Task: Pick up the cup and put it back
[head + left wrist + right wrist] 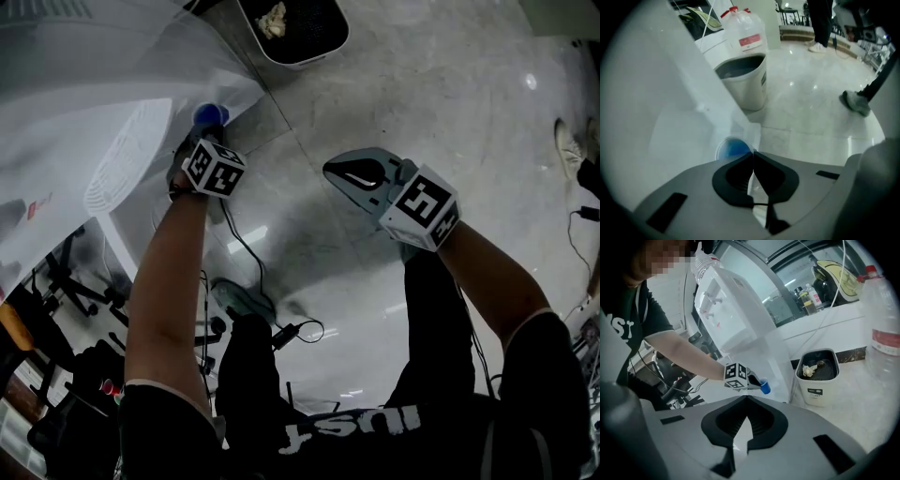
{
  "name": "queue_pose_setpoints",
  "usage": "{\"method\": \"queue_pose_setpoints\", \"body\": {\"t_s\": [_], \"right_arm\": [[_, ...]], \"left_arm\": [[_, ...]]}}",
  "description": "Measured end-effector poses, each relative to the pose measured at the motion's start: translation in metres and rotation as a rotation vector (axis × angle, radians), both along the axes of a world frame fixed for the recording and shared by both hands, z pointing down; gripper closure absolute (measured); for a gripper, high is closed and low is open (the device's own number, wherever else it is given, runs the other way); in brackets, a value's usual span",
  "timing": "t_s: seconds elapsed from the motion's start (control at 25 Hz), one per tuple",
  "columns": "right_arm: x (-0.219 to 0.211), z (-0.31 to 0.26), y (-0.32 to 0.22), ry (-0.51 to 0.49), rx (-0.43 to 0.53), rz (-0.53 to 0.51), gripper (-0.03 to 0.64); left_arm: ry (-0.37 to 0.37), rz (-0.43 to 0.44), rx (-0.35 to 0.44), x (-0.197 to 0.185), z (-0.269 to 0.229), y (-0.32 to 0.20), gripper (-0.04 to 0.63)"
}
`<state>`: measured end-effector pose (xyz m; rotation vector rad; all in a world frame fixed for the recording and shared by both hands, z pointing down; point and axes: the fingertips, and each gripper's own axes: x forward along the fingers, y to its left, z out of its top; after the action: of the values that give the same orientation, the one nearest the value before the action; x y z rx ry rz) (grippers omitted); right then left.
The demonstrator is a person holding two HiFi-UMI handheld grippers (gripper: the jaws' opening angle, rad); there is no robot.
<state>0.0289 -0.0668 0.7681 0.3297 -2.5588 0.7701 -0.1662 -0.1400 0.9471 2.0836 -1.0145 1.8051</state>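
In the head view, the small blue plastic cup [210, 114] is seen at the tips of the left gripper [200, 136], against the white water dispenser [94, 103]. The right gripper [333, 169] is held well apart. In the left gripper view, the jaws are pressed together, seemingly pinching the cup's rim. In the right gripper view, the jaws meet on nothing.

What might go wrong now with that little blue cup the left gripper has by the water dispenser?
The left gripper seems to pinch only the thin rim of the blue cup, so the cup may slip or tip out once it is lifted. The cup also sits tight against the white water dispenser, so moving it could knock it against that wall.
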Motion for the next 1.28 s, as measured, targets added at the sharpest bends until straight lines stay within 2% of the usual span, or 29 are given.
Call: {"method": "queue_pose_setpoints", "body": {"t_s": [0.08,0.2,0.36,0.52,0.72,1.0,1.12,1.28], "right_arm": [[-0.001,-0.022,0.017,0.006,-0.028,0.007,0.583],[-0.008,-0.075,0.034,0.003,-0.027,0.005,0.583],[-0.015,-0.166,0.055,-0.002,-0.017,0.001,0.583],[-0.026,-0.267,0.082,-0.011,-0.022,0.010,0.583],[-0.055,-0.393,0.086,-0.041,0.074,-0.046,0.583],[-0.101,-0.556,0.114,-0.087,0.172,-0.108,0.583],[-0.116,-0.619,0.117,-0.120,0.222,-0.130,0.584],[-0.135,-0.694,0.120,-0.175,0.290,-0.171,0.584]], "left_arm": [[0.093,0.014,-0.048,0.036,-0.029,0.042,0.580],[0.156,0.069,-0.095,0.068,-0.081,0.099,0.580],[0.215,0.105,-0.099,0.088,-0.171,0.154,0.580],[0.264,0.091,-0.087,0.085,-0.289,0.198,0.580],[0.318,0.058,0.011,0.068,-0.436,0.199,0.580],[0.362,0.079,0.130,0.026,-0.625,0.228,0.580],[0.354,0.091,0.209,0.004,-0.702,0.232,0.580],[0.359,0.061,0.330,-0.031,-0.798,0.238,0.580]]}}
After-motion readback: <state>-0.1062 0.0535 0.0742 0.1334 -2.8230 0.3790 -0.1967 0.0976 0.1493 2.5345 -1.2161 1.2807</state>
